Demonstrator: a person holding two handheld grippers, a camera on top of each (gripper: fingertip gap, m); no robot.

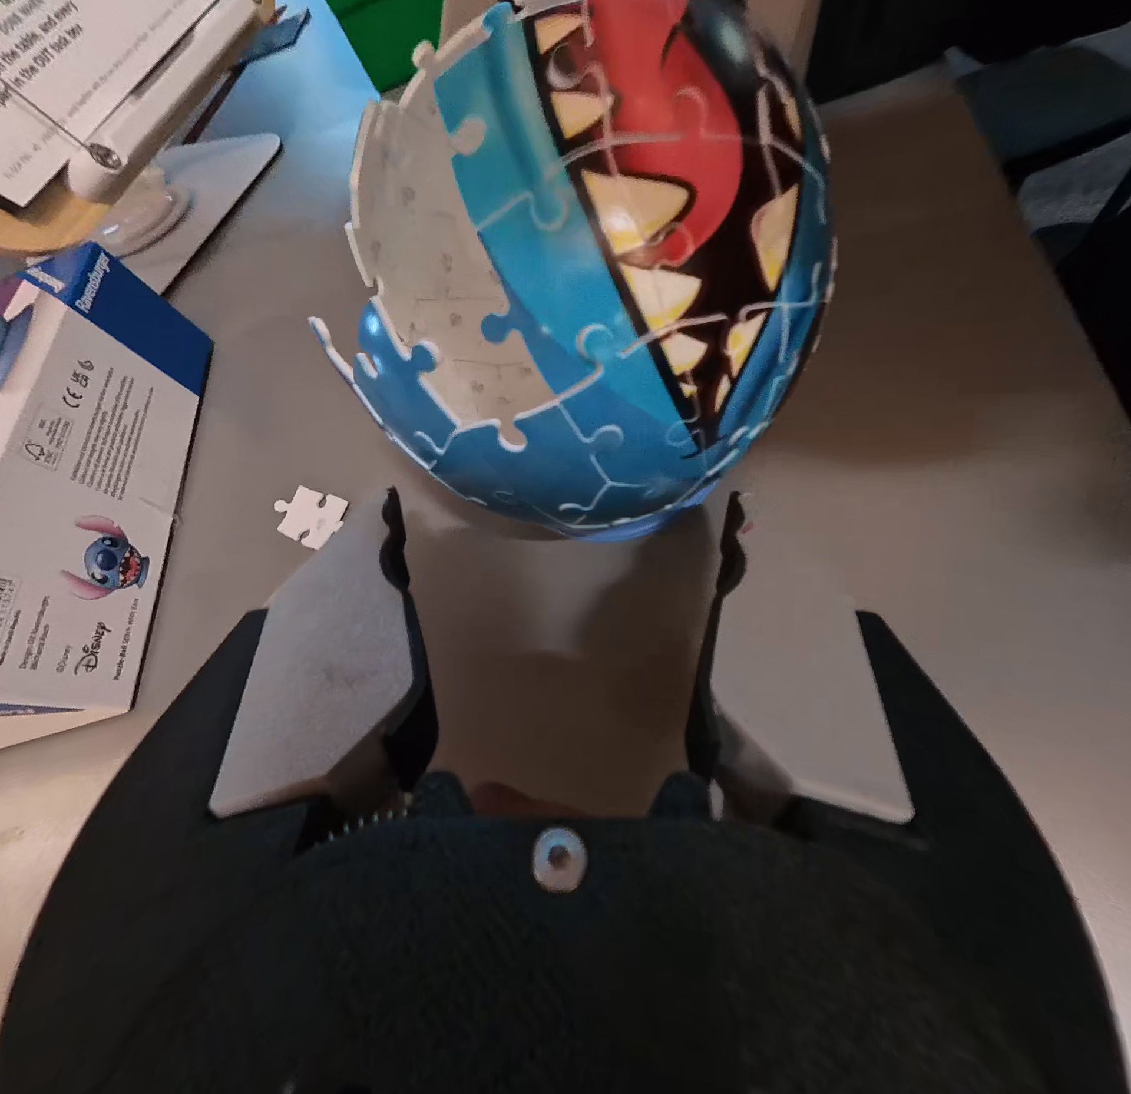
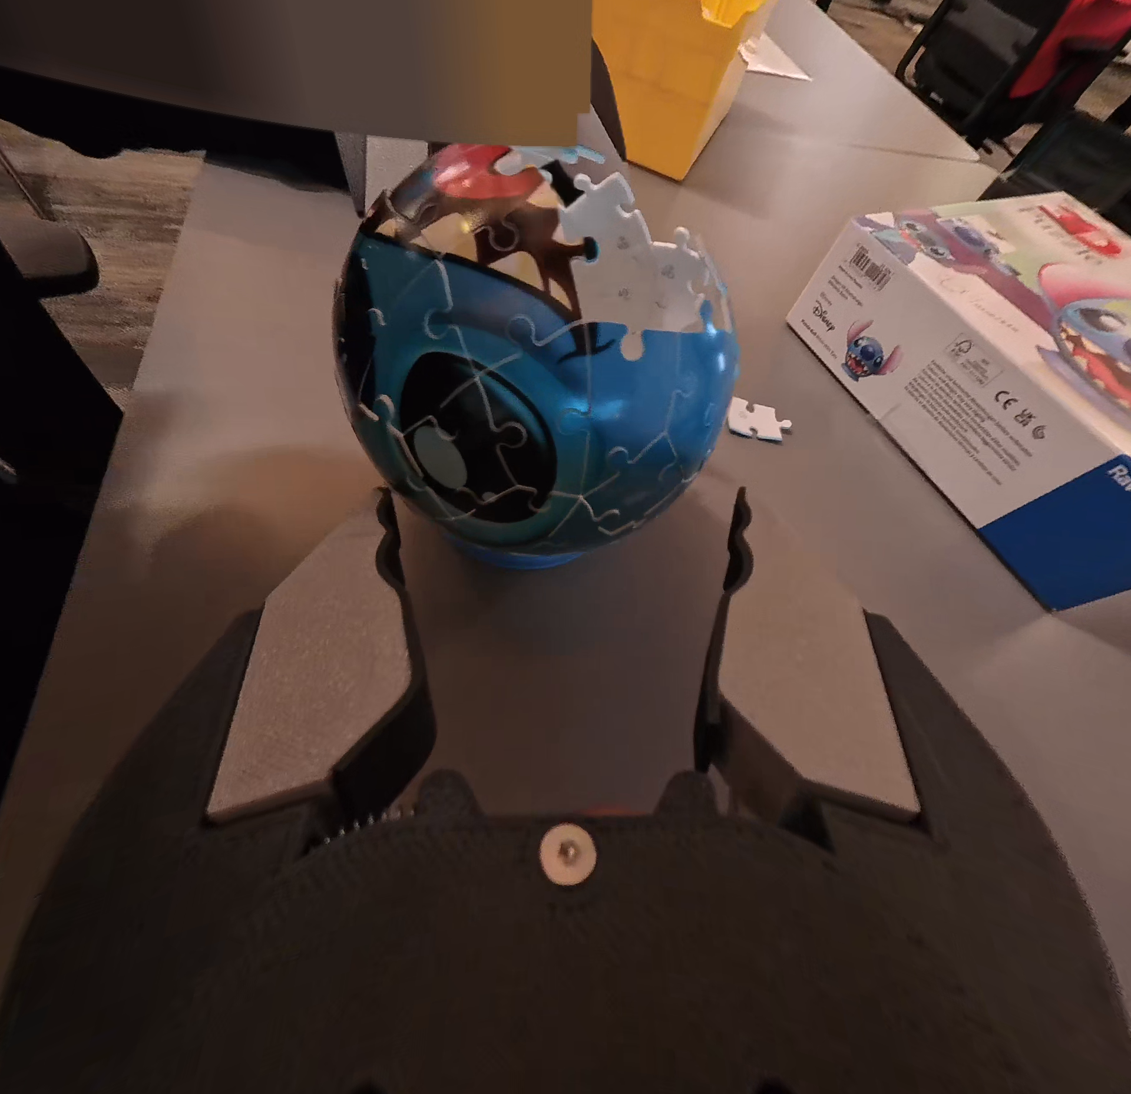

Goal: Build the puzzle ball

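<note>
A partly built blue puzzle ball (image 1: 587,305) stands on a blue ring base on the grey table, with a gap in its shell showing white inner sides of pieces. It also shows in the right wrist view (image 2: 526,391). One loose piece (image 1: 311,515) lies white side up on the table beside the ball; it also shows in the right wrist view (image 2: 759,421). My left gripper (image 1: 562,514) is open and empty, just in front of the ball's base. My right gripper (image 2: 560,514) is open and empty, close to the ball's base from another side.
The puzzle's box (image 1: 79,489) lies left of the ball; it also shows in the right wrist view (image 2: 979,391). A yellow bin (image 2: 673,55) stands behind the ball. A green box (image 1: 379,18) and a paper-covered object (image 1: 92,67) sit at the far left. The table edge (image 2: 153,305) runs along the left. Tip to tip, the grippers are about 10 centimeters apart. The loose piece (image 1: 311,515) is about 9 centimeters from my left fingertips. My right wrist view (image 2: 755,422) looks at it from another angle.
</note>
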